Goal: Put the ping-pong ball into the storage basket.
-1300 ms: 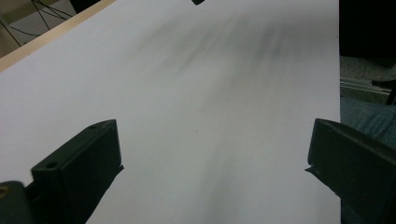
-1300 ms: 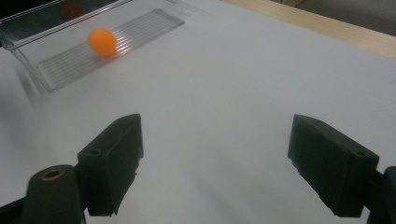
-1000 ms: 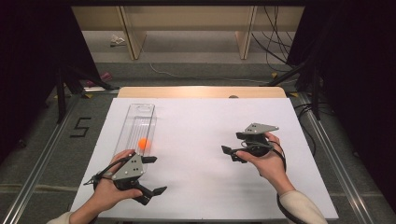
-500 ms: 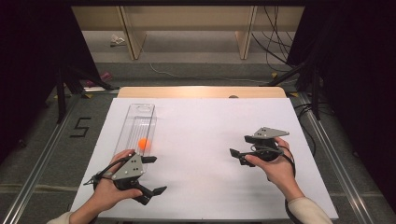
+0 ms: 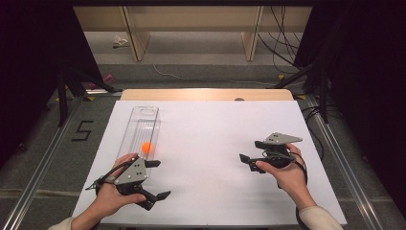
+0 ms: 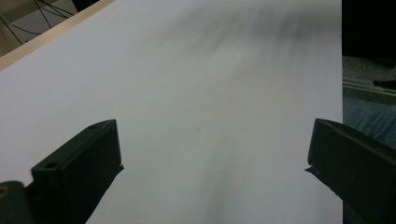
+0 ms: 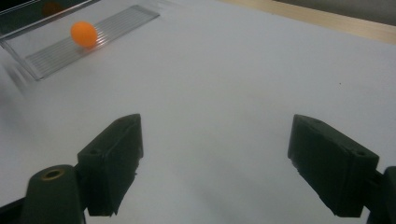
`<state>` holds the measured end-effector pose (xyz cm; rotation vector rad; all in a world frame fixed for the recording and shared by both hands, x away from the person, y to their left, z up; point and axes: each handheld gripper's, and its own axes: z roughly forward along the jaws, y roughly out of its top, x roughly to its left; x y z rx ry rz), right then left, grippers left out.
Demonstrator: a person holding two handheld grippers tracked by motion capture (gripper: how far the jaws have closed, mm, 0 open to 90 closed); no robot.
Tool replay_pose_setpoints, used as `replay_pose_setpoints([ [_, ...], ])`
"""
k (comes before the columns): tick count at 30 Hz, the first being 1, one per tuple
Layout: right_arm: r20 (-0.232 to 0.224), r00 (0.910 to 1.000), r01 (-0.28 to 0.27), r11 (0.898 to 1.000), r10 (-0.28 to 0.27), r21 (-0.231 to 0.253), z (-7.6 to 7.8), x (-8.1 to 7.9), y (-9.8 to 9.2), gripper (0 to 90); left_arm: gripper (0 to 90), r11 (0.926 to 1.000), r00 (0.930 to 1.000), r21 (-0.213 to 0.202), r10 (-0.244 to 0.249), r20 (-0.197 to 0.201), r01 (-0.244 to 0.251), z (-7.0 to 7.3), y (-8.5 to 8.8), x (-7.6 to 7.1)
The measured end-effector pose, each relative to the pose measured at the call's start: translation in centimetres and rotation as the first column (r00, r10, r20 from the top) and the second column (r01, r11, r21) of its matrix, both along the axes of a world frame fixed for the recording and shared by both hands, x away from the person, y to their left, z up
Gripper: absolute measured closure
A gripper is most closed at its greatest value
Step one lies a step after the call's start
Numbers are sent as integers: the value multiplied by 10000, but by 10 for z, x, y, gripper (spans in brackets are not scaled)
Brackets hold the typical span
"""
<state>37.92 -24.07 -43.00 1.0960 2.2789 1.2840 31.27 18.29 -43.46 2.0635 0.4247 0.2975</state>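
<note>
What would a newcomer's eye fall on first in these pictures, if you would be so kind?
Most likely the orange ball, the one bright spot, lying in the clear plastic tray on the left of the white table. Next come the two open black grippers: the left gripper at the tray's near end, and the right gripper over the table's right side.

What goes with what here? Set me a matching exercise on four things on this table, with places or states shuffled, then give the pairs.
Things:
1. orange ball
2. clear tray
3. left gripper
4. right gripper

Places or states:
A. long, see-through, lying on the left half of the white table
B. held open near the front left edge, beside the tray's near end
C. held open over the right half of the table
D. resting inside the tray, toward its near end

Pairs: 1-D, 2-A, 3-B, 4-C
</note>
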Motion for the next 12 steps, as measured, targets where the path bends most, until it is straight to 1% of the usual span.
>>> replay_pose_setpoints([
  [4, -45, 10000, -53, 10000, 54, 41, -2, -1, 1, 191, 23, 10000, 10000, -2, -9, 4, 9, 0, 0, 0],
  [8, 61, 10000, 8, 10000, -8, 57, -1, -1, 1, 202, 23, 10000, 10000, 2, -28, 6, 28, 0, 0, 0],
  [12, -96, 9999, -49, 10000, 48, -79, -2, -2, 1, 217, 23, 10000, 10000, 6, -51, 11, 51, 0, 0, 1],
])
